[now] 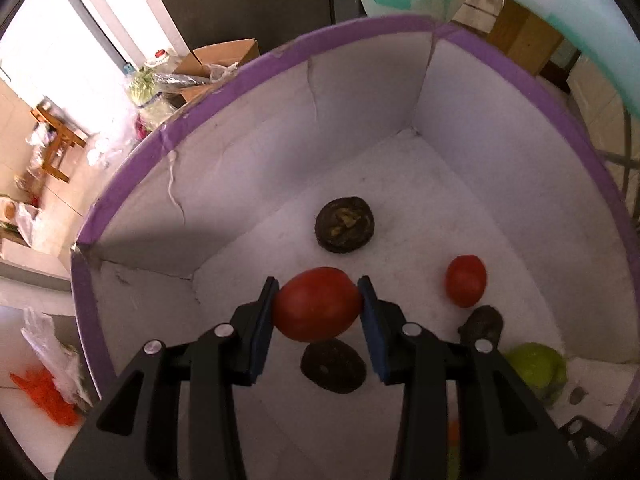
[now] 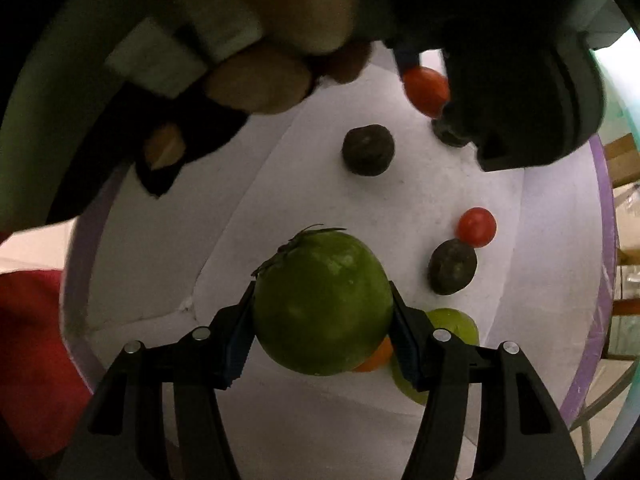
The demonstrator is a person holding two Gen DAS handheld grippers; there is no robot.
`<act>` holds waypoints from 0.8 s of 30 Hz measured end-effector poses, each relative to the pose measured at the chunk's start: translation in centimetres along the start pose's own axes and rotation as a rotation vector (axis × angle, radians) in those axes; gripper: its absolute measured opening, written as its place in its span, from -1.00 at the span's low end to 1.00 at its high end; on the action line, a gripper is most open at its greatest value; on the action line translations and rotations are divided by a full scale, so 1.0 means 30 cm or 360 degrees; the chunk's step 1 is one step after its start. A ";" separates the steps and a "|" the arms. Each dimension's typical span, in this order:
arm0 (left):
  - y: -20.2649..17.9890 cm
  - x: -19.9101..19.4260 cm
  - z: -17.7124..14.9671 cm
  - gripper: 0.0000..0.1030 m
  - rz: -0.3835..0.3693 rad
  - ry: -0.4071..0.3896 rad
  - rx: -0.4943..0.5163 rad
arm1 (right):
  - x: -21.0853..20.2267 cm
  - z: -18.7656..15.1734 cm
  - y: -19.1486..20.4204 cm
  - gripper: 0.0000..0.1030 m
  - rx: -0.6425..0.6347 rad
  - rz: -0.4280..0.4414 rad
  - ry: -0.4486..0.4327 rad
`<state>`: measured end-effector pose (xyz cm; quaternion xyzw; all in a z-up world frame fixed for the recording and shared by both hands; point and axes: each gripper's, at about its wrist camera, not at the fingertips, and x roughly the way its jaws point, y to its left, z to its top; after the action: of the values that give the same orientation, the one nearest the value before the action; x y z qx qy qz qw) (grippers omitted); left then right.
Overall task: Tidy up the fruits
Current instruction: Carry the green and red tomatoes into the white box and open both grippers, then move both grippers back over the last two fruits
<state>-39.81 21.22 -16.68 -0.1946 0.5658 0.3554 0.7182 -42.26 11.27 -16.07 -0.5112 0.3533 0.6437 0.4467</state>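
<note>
My left gripper (image 1: 319, 294) is shut on a large red tomato (image 1: 317, 304) and holds it inside a white box with a purple rim (image 1: 224, 92). On the box floor lie a small red tomato (image 1: 466, 281), three dark wrinkled fruits (image 1: 345, 230) (image 1: 333, 365) (image 1: 482, 323) and a green fruit (image 1: 536, 368). My right gripper (image 2: 322, 300) is shut on a big green fruit (image 2: 322, 304) over the same box (image 2: 576, 380). In the right wrist view the left gripper's tomato (image 2: 426, 90) shows at the top, with a small tomato (image 2: 476, 227), dark fruits (image 2: 368, 150) (image 2: 452, 266), a green fruit (image 2: 460, 324) and an orange one (image 2: 378, 356).
The hand holding the left gripper (image 2: 260, 72) fills the top of the right wrist view. Outside the box are a cardboard box (image 1: 220, 60), bags of vegetables (image 1: 148, 88), a wooden stool (image 1: 56, 140) and an orange bag (image 1: 44, 396) on the floor.
</note>
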 end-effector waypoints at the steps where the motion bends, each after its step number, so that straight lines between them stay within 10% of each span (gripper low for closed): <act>1: -0.006 0.009 -0.005 -0.20 0.0013 0.0011 0.0016 | 0.001 -0.003 0.000 0.16 -0.0001 -0.0004 0.0005; 15: 0.017 -0.024 0.010 0.57 -0.0013 -0.0015 -0.0052 | -0.168 -0.031 0.022 0.53 0.0070 -0.0113 -0.0342; 21: 0.101 -0.241 0.000 0.59 0.0111 -0.0502 -0.0292 | -0.449 -0.106 -0.094 0.65 0.0219 -0.0284 -0.0826; 24: 0.099 -0.424 -0.017 0.93 0.0227 -0.0863 -0.0389 | -0.599 -0.176 -0.193 0.69 0.0443 -0.0443 -0.1089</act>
<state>-43.67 19.18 -4.38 -0.1376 0.3188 0.5092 0.7875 -33.62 4.66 0.24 -0.2446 0.1951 0.6560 0.6868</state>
